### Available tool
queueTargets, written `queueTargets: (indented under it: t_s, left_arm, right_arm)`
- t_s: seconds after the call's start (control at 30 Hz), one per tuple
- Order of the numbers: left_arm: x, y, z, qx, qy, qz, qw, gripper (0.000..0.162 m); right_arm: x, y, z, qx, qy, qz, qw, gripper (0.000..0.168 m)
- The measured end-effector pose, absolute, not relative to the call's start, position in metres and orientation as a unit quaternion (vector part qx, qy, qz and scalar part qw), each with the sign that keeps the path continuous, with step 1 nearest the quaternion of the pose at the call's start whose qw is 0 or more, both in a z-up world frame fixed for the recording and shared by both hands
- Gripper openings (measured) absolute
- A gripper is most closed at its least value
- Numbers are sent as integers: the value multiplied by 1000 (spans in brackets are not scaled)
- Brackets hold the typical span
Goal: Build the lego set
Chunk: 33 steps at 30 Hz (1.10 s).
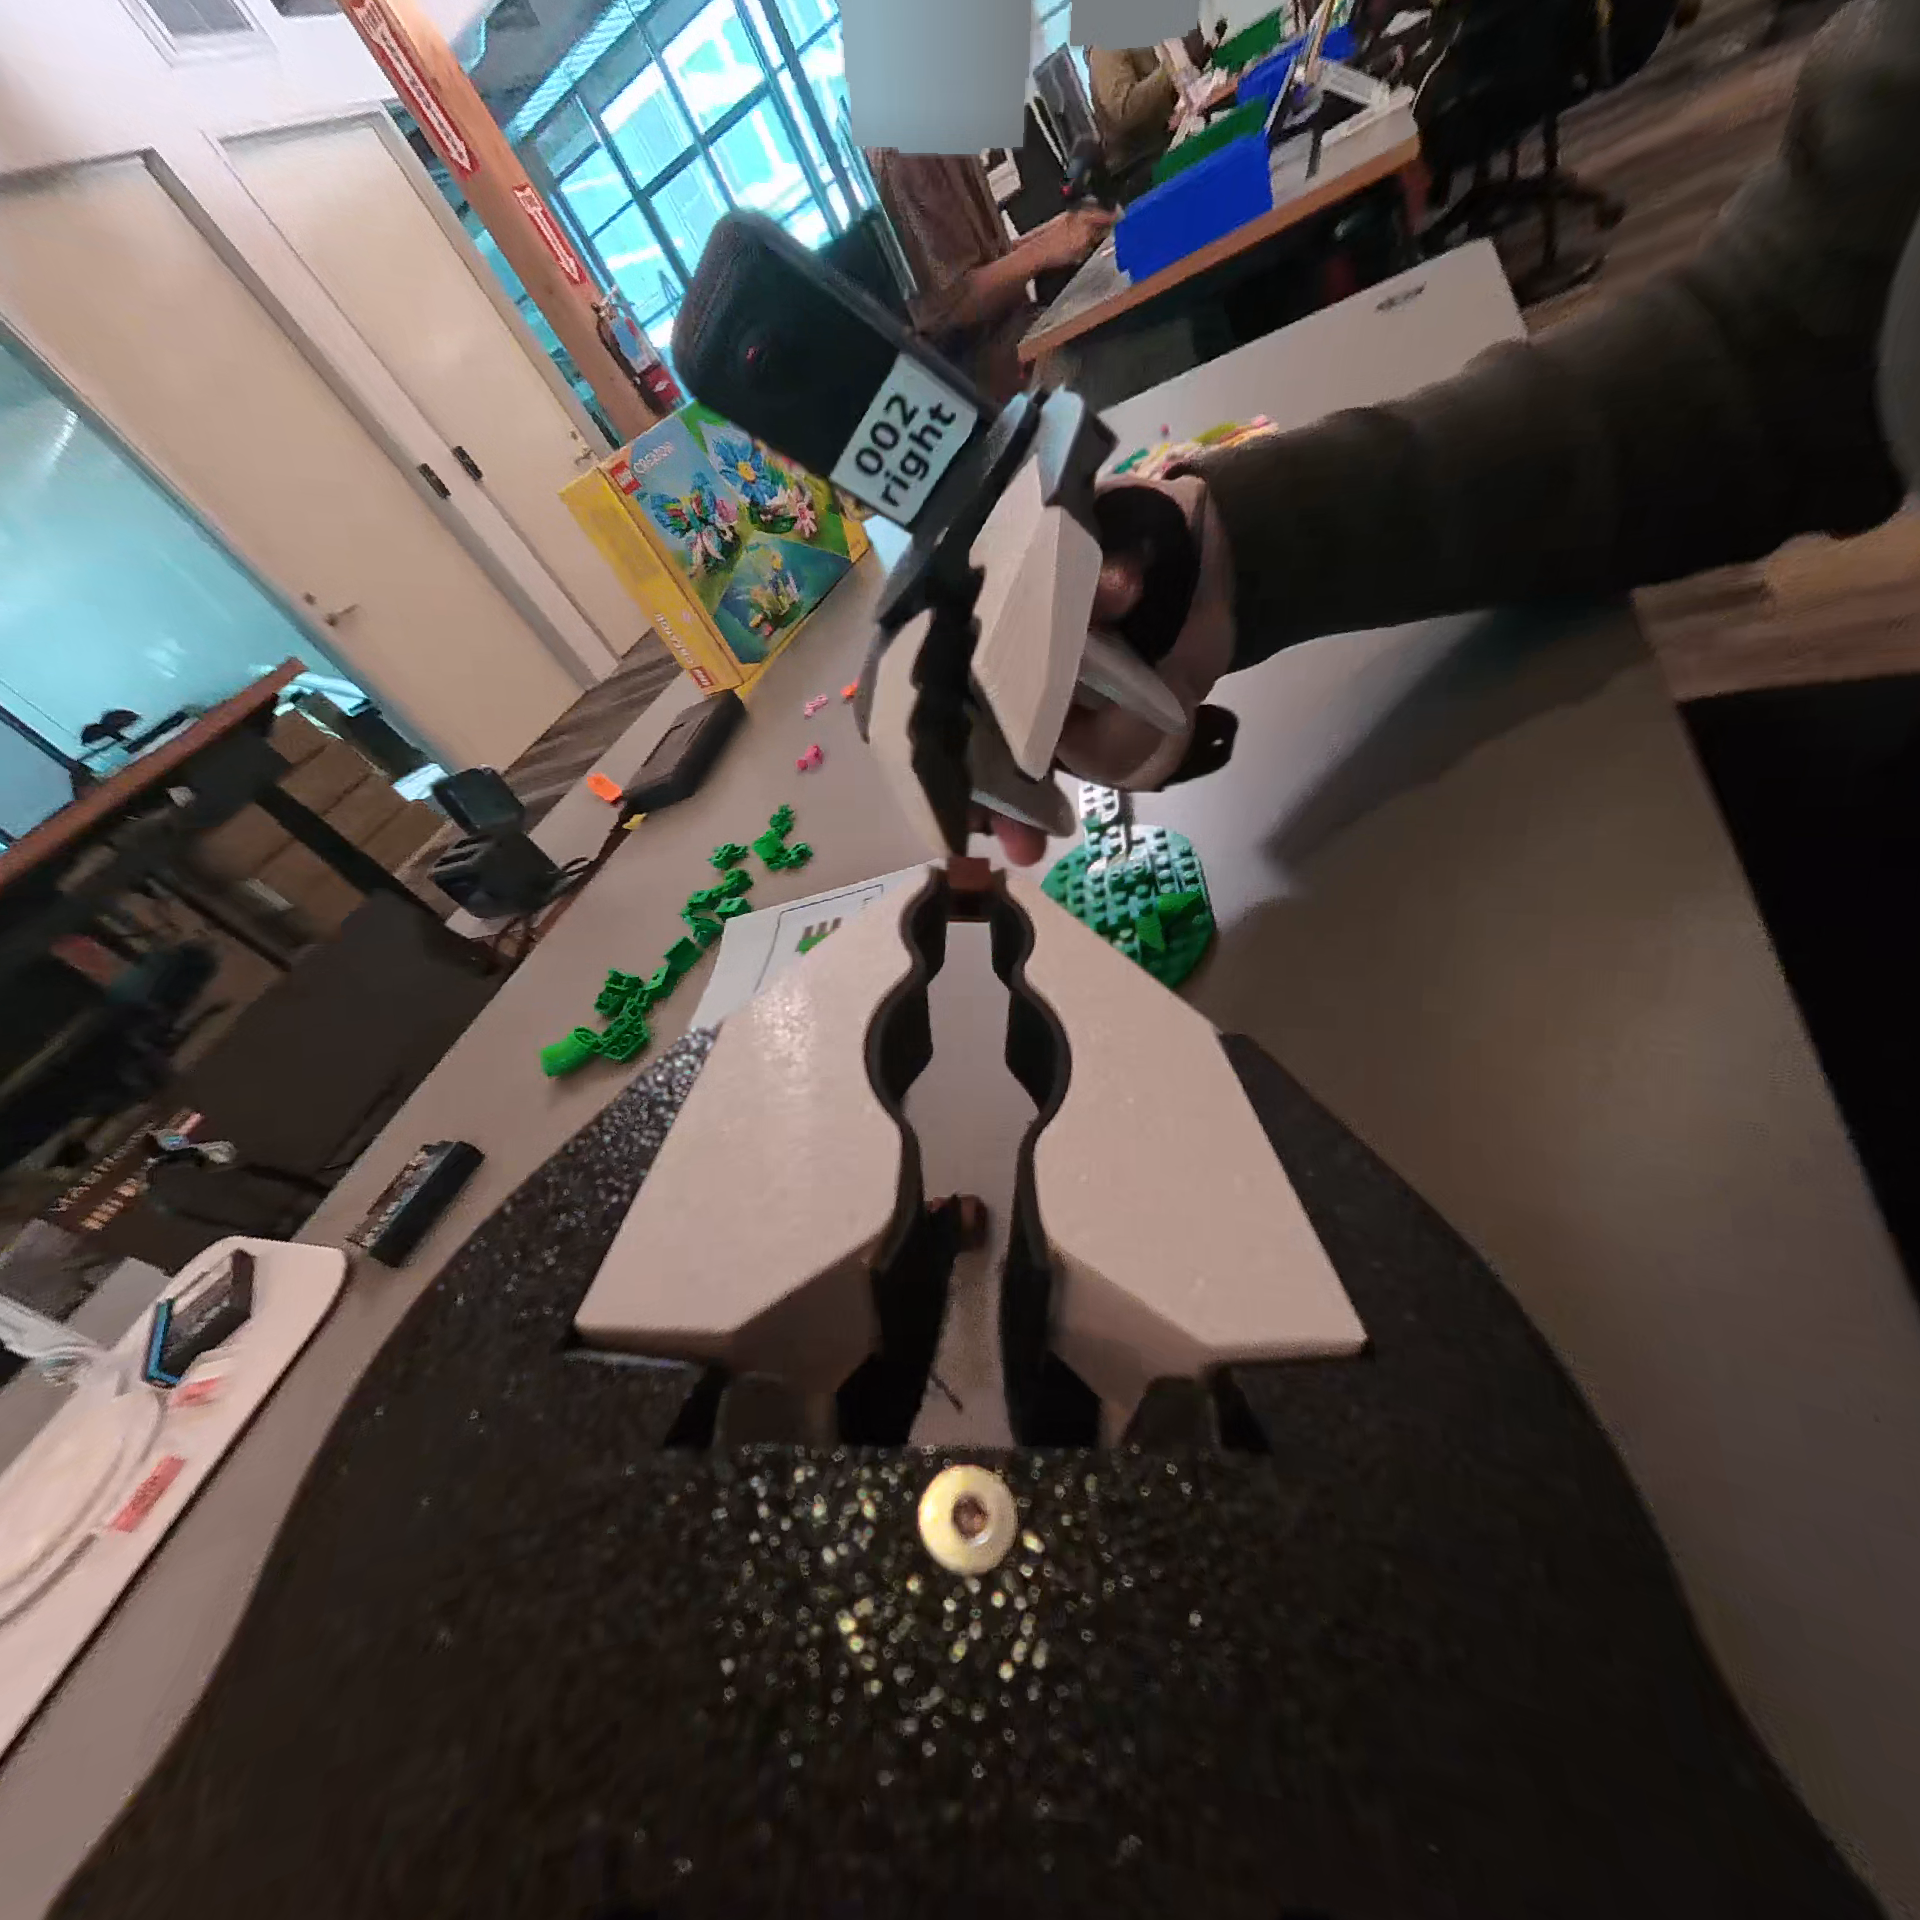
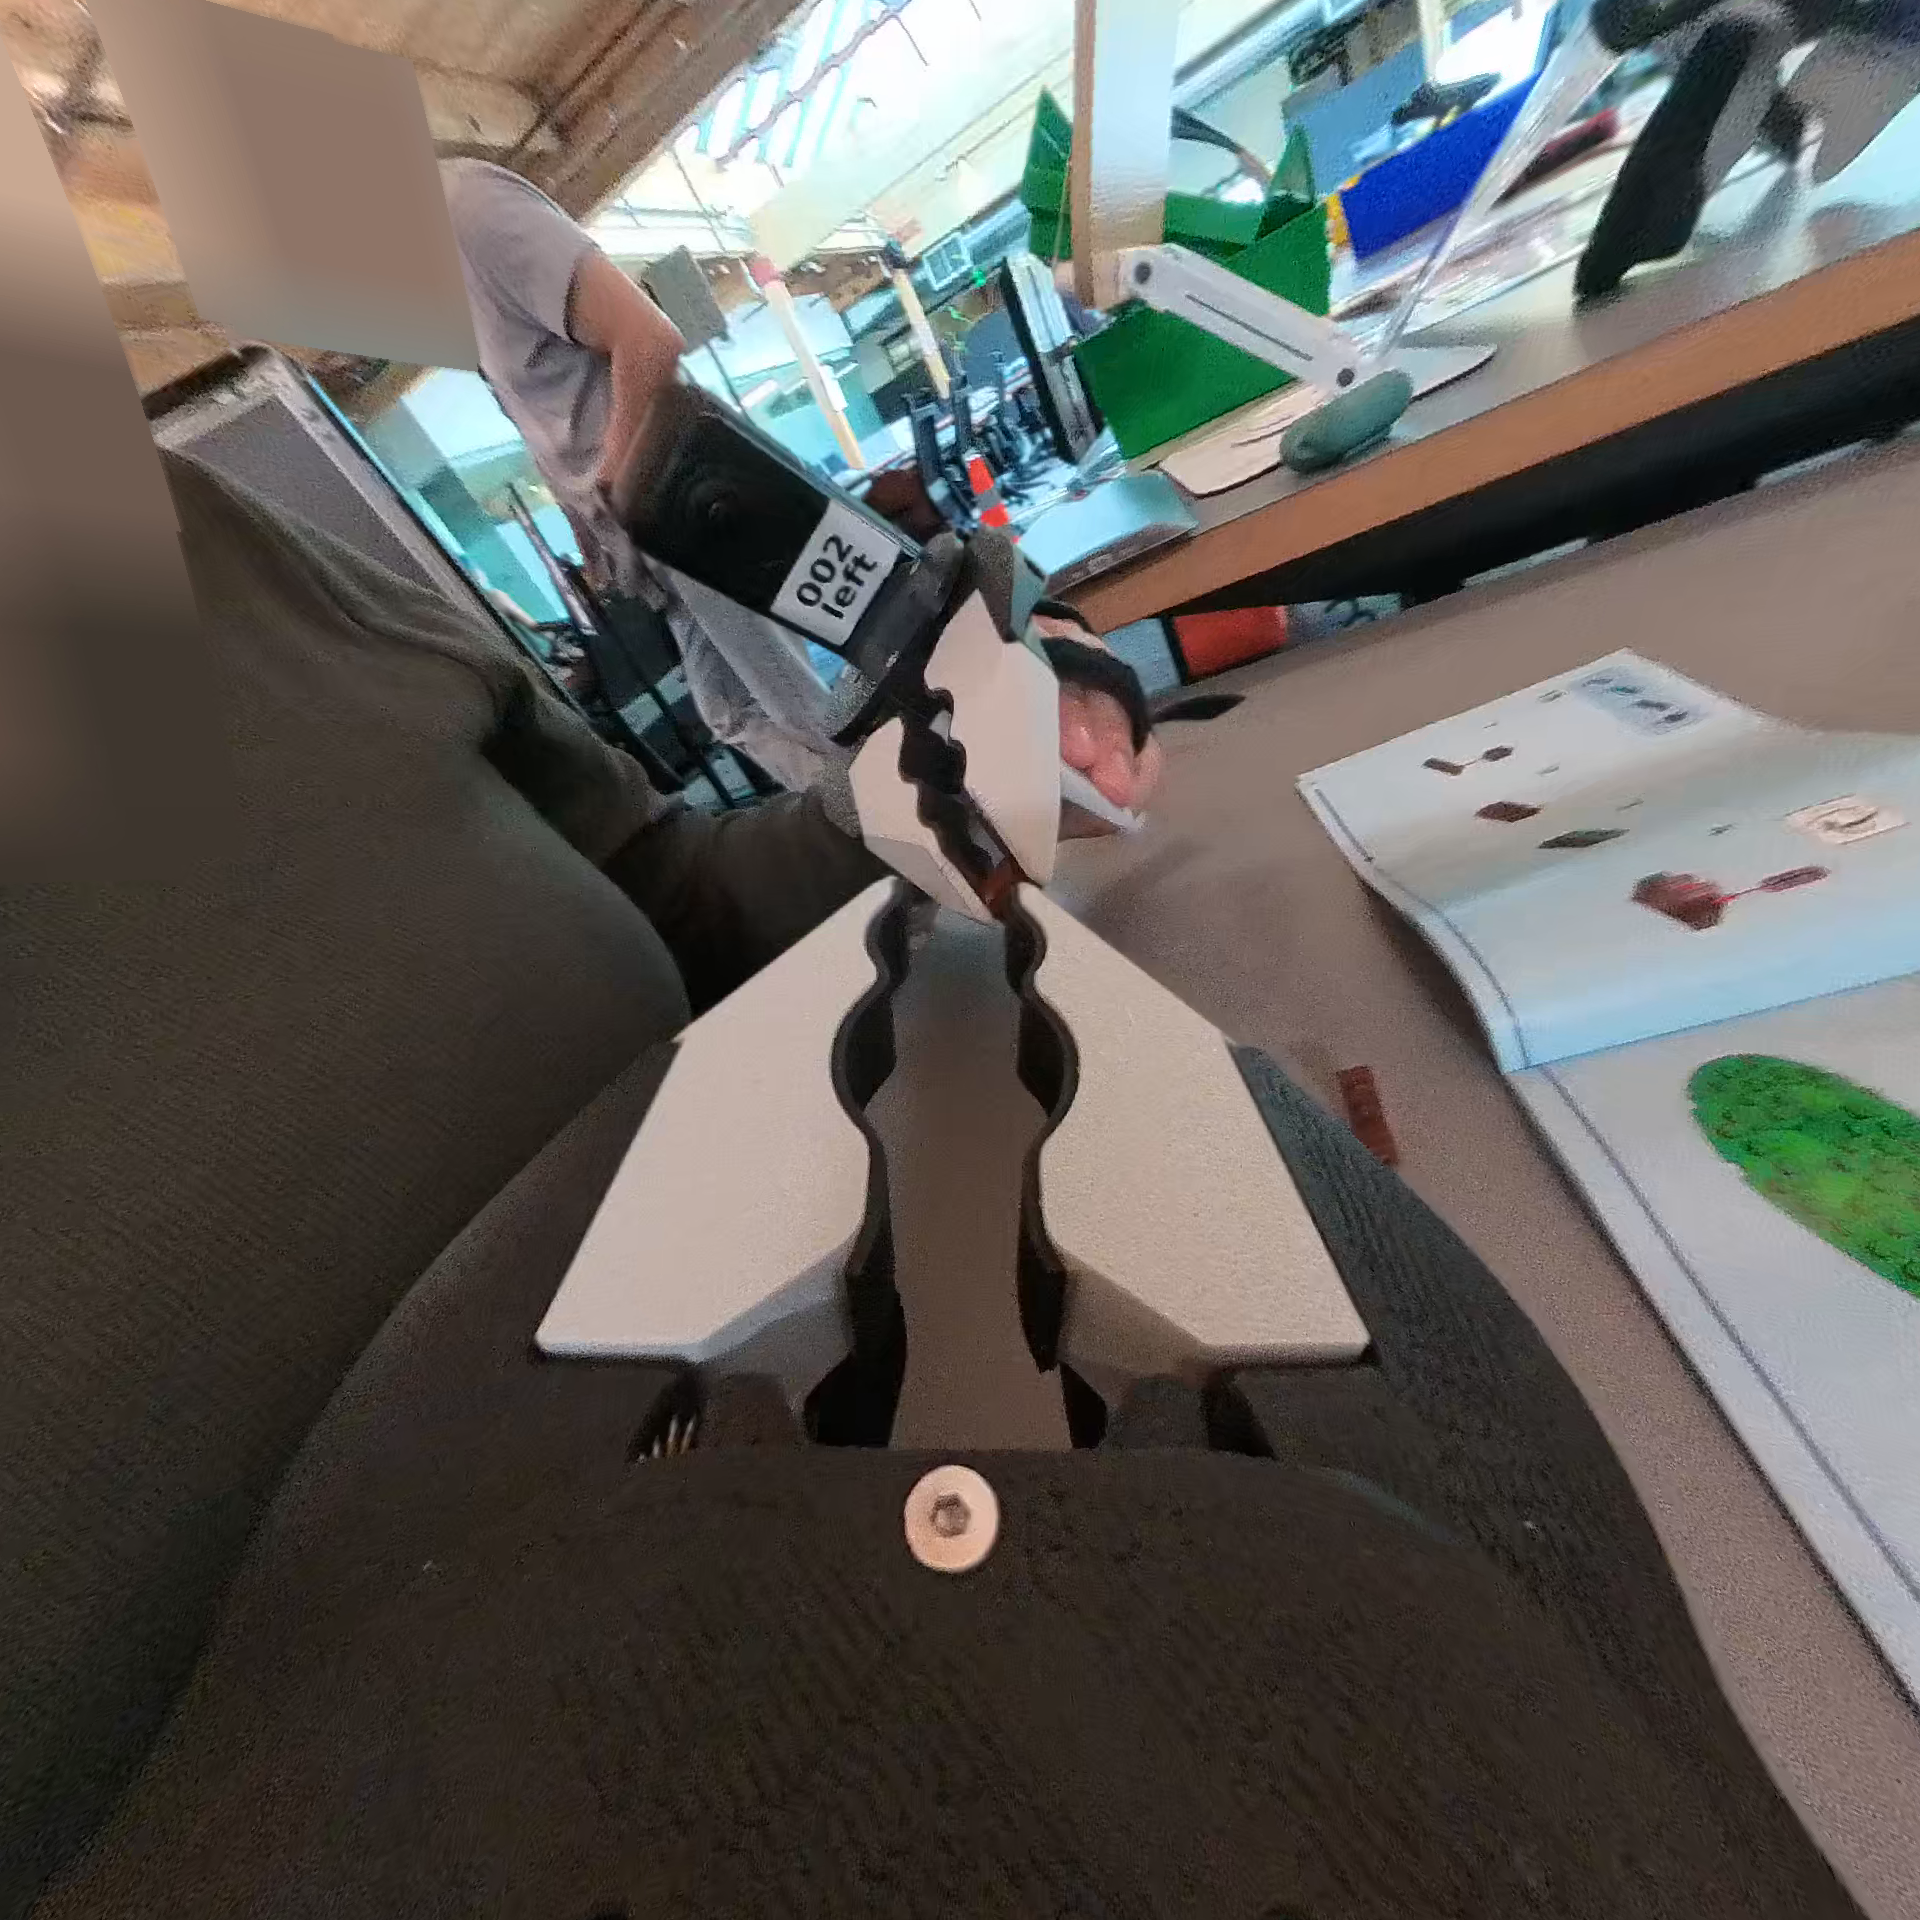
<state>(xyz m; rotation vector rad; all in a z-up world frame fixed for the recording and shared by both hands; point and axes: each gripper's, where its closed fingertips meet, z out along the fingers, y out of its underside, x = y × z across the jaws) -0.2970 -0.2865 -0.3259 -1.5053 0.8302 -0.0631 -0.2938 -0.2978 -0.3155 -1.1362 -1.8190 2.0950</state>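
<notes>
My left gripper (image 1: pixel 964 891) is shut on a small brown brick (image 1: pixel 975 881) and holds it above the grey table (image 1: pixel 1455 1039). My right gripper (image 1: pixel 961 844) comes down from above with its jaws close together, tips touching that brick. In the right wrist view, my right gripper (image 2: pixel 961 902) meets the left gripper (image 2: pixel 987 894), which grips the brown brick (image 2: pixel 1001 883). Whether the right gripper holds a piece of its own is hidden. A round green studded base (image 1: pixel 1138 909) with white pieces on it lies just behind the grippers.
Loose green pieces (image 1: pixel 665 966) trail across the table on the left, with pink pieces (image 1: pixel 810 758) farther back. The open instruction booklet (image 2: pixel 1662 831) lies to the right, a loose brown piece (image 2: pixel 1366 1112) beside it. A yellow set box (image 1: pixel 717 540) stands at the back. A person (image 2: pixel 561 343) stands behind.
</notes>
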Motion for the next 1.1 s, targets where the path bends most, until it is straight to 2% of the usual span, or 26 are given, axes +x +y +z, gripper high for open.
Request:
queueTargets:
  t_s: [0.07,0.27,0.33,0.43,0.63,1.1]
  left_arm:
    - [-297,-287,-328,-661,374,-16,651,6]
    - [-297,-286,-329,-660,378,-9,650,6]
    - [-299,-285,-331,-671,365,-20,645,6]
    - [-300,-285,-329,-678,342,-50,649,5]
    - [-300,-287,-326,-682,310,-109,654,5]
    - [-293,-289,-328,-689,295,-178,638,5]
  right_arm:
    - [-298,-296,-319,-395,-596,696,63,9]
    - [-302,-294,-329,-423,-590,686,41,17]
    - [-305,-292,-331,-420,-603,675,72,17]
    - [-307,-286,-330,-377,-642,643,177,17]
    - [-299,-290,-326,-265,-706,570,325,9]
    - [-298,-297,-329,-197,-734,509,405,8]
